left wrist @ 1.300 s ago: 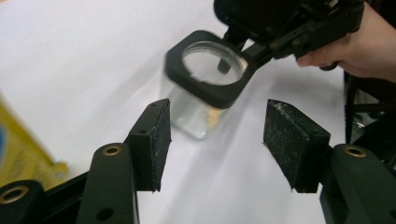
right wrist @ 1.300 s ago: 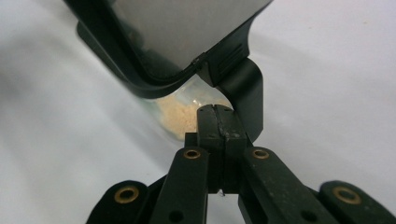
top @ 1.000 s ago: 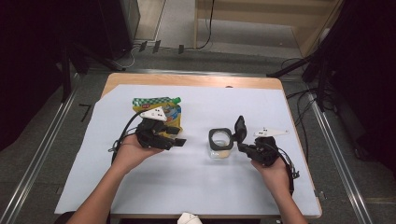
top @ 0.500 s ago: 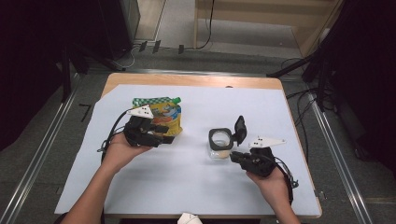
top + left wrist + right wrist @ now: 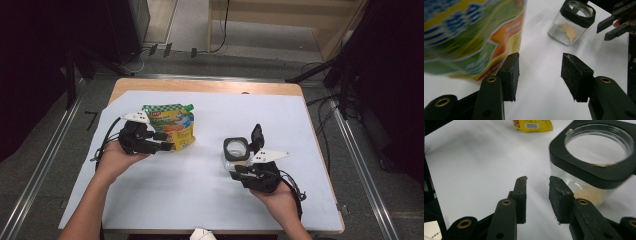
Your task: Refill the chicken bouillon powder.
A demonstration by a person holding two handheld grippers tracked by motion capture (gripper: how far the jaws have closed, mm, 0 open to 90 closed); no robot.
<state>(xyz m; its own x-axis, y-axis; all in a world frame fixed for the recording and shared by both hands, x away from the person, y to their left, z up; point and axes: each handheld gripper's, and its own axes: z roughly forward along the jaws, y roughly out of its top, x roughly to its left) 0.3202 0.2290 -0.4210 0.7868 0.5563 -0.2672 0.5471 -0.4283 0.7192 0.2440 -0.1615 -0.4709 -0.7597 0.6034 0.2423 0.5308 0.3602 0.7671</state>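
A green and yellow pouch (image 5: 172,125) stands at the left of the white sheet. My left gripper (image 5: 165,142) is beside its near right corner. In the left gripper view the pouch (image 5: 469,37) lies outside the left jaw. The left gripper (image 5: 540,65) is open; its jaws have just been closing with nothing between them. A clear square jar (image 5: 235,150) with a black rim and raised lid holds some beige grains. My right gripper (image 5: 235,171) sits just in front of it. The right gripper (image 5: 537,181) has just been opening, with the jar (image 5: 574,167) to the right of its jaws.
A white sheet (image 5: 200,200) covers most of the wooden table (image 5: 210,86). Cables trail from both grippers toward the near edge. Metal rails run along the floor on both sides. In the left gripper view the other gripper's jaws (image 5: 614,22) show beside the jar (image 5: 571,25).
My left hand has moved left, so more of the pouch shows. My right hand has drawn back toward the near edge and leftward, off the jar. The jar has stayed in place.
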